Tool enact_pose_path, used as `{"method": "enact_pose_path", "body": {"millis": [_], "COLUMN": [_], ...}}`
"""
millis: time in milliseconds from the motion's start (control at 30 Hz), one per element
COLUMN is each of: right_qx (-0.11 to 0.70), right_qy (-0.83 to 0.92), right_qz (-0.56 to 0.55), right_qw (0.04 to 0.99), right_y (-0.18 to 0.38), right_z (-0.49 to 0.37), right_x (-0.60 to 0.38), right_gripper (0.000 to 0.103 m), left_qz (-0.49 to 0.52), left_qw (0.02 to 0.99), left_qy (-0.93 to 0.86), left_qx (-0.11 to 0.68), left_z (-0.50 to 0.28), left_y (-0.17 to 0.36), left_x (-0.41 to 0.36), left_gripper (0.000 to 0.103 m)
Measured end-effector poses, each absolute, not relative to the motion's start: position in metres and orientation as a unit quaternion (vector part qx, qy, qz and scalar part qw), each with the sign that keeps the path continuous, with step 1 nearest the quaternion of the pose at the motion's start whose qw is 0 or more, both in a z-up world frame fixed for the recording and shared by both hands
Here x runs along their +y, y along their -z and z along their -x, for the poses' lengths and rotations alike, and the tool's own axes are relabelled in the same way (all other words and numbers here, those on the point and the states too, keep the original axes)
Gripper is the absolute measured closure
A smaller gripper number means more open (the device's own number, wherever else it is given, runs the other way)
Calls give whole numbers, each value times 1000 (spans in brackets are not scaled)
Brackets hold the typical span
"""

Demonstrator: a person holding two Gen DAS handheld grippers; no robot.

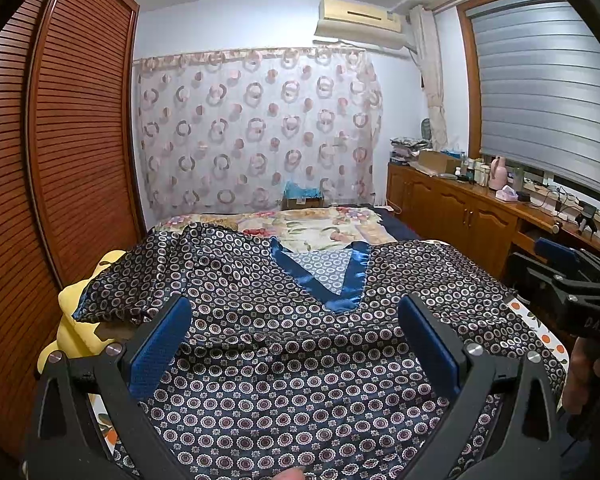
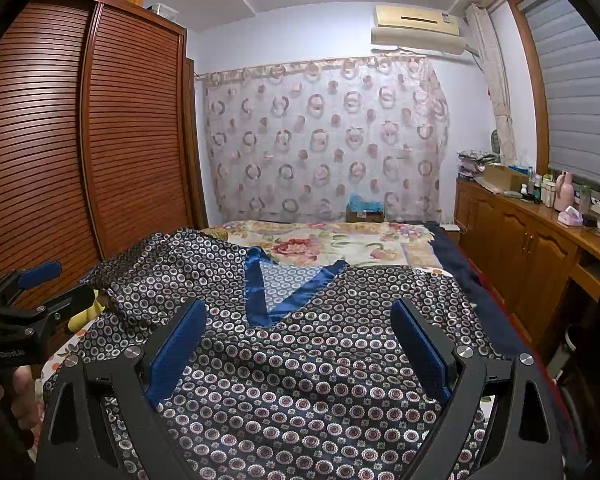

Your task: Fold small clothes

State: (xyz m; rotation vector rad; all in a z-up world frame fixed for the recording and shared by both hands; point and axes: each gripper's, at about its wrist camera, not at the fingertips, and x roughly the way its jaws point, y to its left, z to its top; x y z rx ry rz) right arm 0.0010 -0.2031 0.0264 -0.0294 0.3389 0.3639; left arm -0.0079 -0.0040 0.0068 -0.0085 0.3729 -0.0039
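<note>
The dark patterned top (image 1: 284,344) lies spread on the bed (image 1: 320,228), blue V-neck (image 1: 324,280) facing away. Both the left gripper (image 1: 294,320) and right gripper (image 2: 298,322) hover above it, jaws spread wide, grasping nothing. Its near hem is cut off below the 2 views.

We see a dark navy satin top (image 1: 284,320) printed with small pink-and-white rings, blue satin V-neck trim facing away from us, spread face up across the bed (image 1: 320,228), one sleeve bunched at the left edge, fabric lightly creased
</note>
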Motion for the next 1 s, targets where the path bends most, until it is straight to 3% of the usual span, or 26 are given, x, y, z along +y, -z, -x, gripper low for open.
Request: {"method": "enact_pose_path", "body": {"millis": [1000], "right_qx": [167], "right_qy": [-181], "right_qz": [12], "right_qw": [969], "right_y": [-26], "right_z": [-2], "right_x": [-206], "right_gripper": [9], "left_qz": [2], "left_qw": [983], "left_qy": [4], "left_qx": [186], "left_z": [9], "left_y": [-5], "left_x": [-5], "left_gripper": [0]}}
